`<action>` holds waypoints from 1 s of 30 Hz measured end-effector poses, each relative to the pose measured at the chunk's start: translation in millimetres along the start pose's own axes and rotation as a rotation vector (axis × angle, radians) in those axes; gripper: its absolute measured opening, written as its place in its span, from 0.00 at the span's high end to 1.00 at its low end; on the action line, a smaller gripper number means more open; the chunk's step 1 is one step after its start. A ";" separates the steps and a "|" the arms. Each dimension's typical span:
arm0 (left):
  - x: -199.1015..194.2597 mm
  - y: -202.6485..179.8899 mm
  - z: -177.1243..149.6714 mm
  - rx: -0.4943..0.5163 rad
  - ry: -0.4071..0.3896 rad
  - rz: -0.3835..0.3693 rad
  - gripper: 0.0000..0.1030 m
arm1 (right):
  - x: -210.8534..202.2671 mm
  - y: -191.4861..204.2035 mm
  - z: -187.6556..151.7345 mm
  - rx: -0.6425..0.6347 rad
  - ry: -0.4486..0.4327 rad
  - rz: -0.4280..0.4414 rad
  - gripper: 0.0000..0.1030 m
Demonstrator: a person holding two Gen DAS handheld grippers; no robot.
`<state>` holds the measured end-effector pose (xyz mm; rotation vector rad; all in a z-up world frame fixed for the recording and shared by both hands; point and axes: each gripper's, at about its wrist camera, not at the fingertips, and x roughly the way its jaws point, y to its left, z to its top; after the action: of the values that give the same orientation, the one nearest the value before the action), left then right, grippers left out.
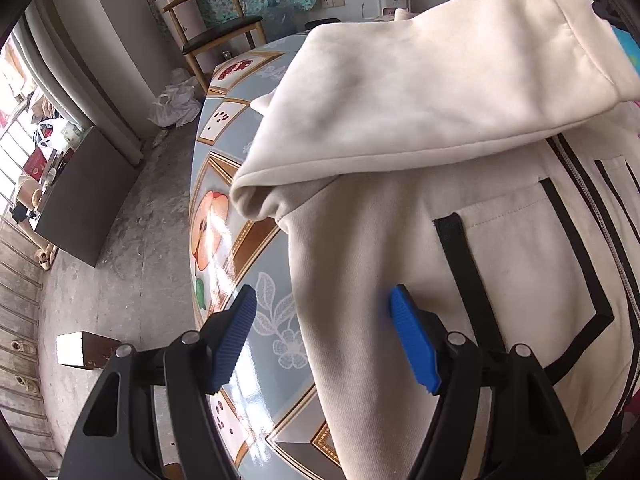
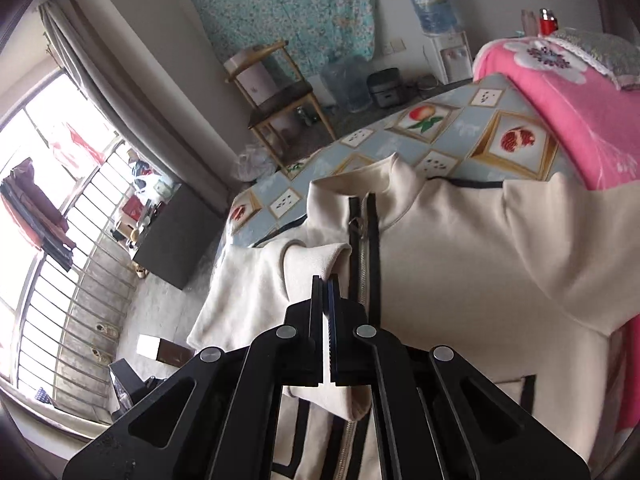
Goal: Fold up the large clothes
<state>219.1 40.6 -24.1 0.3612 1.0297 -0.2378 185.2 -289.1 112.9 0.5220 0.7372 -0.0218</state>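
A cream zip-up jacket [image 2: 472,264] with black trim lies spread over the worktop [image 2: 452,128], which is covered in a pale blue oilcloth printed with framed fruit pictures. Its collar points toward the far edge and the black-edged zipper [image 2: 366,264] runs down its middle. The right claw [image 2: 329,292] is closed tight on a fold of cream cloth, apparently a sleeve [image 2: 316,258], held just left of the zipper over the jacket's chest. In the left wrist view that sleeve [image 1: 420,92] arches across the upper part of the jacket, its cuffed end [image 1: 256,196] hanging at the garment's left edge. The left claw [image 1: 320,324] stands wide open with nothing in it; one blue pad [image 1: 412,344] is over the jacket beside the black-bordered pocket [image 1: 520,264], the other over bare oilcloth. A pink floral blanket [image 2: 560,92] lies at the worktop's right side, and a wooden chair [image 2: 276,96] stands on the floor beyond.
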 end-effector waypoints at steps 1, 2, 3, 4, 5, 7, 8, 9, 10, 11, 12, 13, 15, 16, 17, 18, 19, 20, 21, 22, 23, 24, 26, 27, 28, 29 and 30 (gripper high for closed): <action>-0.3 -0.3 0.0 0.000 0.000 0.004 0.35 | 3.5 -9.5 2.5 0.010 0.014 -0.009 0.98; -0.5 -0.3 0.6 -0.001 -0.002 0.008 0.35 | 11.0 -19.9 3.2 0.023 0.041 -0.017 0.98; -0.5 -0.7 1.7 -0.002 -0.005 0.014 0.35 | 20.4 -30.5 3.2 0.038 0.075 -0.025 0.98; -0.1 -0.4 2.7 -0.005 -0.006 0.021 0.35 | 29.0 -40.2 2.9 0.052 0.104 -0.036 0.98; 0.6 0.6 4.3 -0.010 -0.006 0.028 0.35 | 33.2 -49.3 2.6 0.060 0.120 -0.046 0.98; 1.5 4.7 7.9 -0.029 -0.006 0.034 0.34 | 36.6 -56.2 8.8 0.069 0.111 -0.046 0.98; 1.1 6.8 9.6 -0.040 -0.009 0.037 0.35 | 33.4 -57.5 14.1 0.070 0.095 -0.033 0.98; 0.1 8.5 10.8 -0.048 -0.014 0.043 0.35 | 26.8 -59.5 19.4 0.072 0.076 -0.021 0.98; -1.0 10.5 11.7 -0.054 -0.019 0.048 0.35 | 19.8 -60.6 24.2 0.073 0.054 -0.020 0.98; -2.0 12.7 13.2 -0.060 -0.022 0.052 0.35 | 13.2 -64.4 28.6 0.074 0.033 -0.025 0.98; -2.0 16.1 14.1 -0.066 -0.025 0.050 0.35 | 8.6 -71.1 31.9 0.082 0.022 -0.035 0.98; -2.9 18.6 14.7 -0.073 -0.028 0.041 0.35 | 7.6 -79.1 33.9 0.098 0.021 -0.046 0.98; -3.4 19.4 14.5 -0.083 -0.032 0.024 0.35 | 13.2 -95.0 32.7 0.127 0.054 -0.066 0.98; -2.2 19.9 14.8 -0.086 -0.032 0.019 0.35 | 20.3 -103.2 30.1 0.141 0.078 -0.084 0.98; -0.9 20.6 15.3 -0.089 -0.031 0.016 0.35 | 26.4 -109.4 26.6 0.150 0.101 -0.099 0.98; 0.3 20.9 15.4 -0.093 -0.028 0.016 0.35 | 32.0 -114.2 24.2 0.156 0.113 -0.108 0.98; 1.0 22.2 14.7 -0.097 -0.025 0.013 0.35 | 35.2 -117.5 23.4 0.158 0.109 -0.112 0.98; 1.2 23.5 13.7 -0.104 -0.024 0.006 0.34 | 35.9 -118.1 23.6 0.146 0.099 -0.121 0.98; 1.1 24.7 13.5 -0.110 -0.026 0.002 0.35 | 36.0 -116.9 24.3 0.125 0.094 -0.142 0.98; 0.5 25.3 14.1 -0.114 -0.028 0.003 0.35 | 38.7 -115.4 26.4 0.095 0.097 -0.170 0.93; -0.7 25.7 14.2 -0.119 -0.032 0.006 0.36 | 39.9 -113.2 28.4 0.066 0.098 -0.213 0.93; -2.6 26.8 13.7 -0.124 -0.038 0.005 0.38 | 40.3 -111.0 31.6 0.036 0.090 -0.280 0.85; -5.9 29.5 14.1 -0.130 -0.046 -0.011 0.44 | 38.7 -99.6 38.7 -0.032 0.067 -0.361 0.62; -7.8 29.2 14.4 -0.128 -0.053 -0.021 0.45 | 37.1 -90.4 42.5 -0.070 0.045 -0.365 0.59; -9.3 28.6 14.8 -0.122 -0.059 -0.027 0.46 | 36.5 -75.9 46.5 -0.115 0.030 -0.354 0.56; -11.3 25.6 14.6 -0.109 -0.067 -0.031 0.46 | 39.1 -59.8 50.6 -0.154 0.028 -0.328 0.55; -12.1 22.4 15.1 -0.098 -0.073 -0.037 0.46 | 44.4 -39.3 53.7 -0.197 0.037 -0.279 0.52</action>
<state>233.0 55.3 -2.5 0.2429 0.9732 -0.2310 244.6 -341.1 100.0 0.2291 0.8344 -0.1979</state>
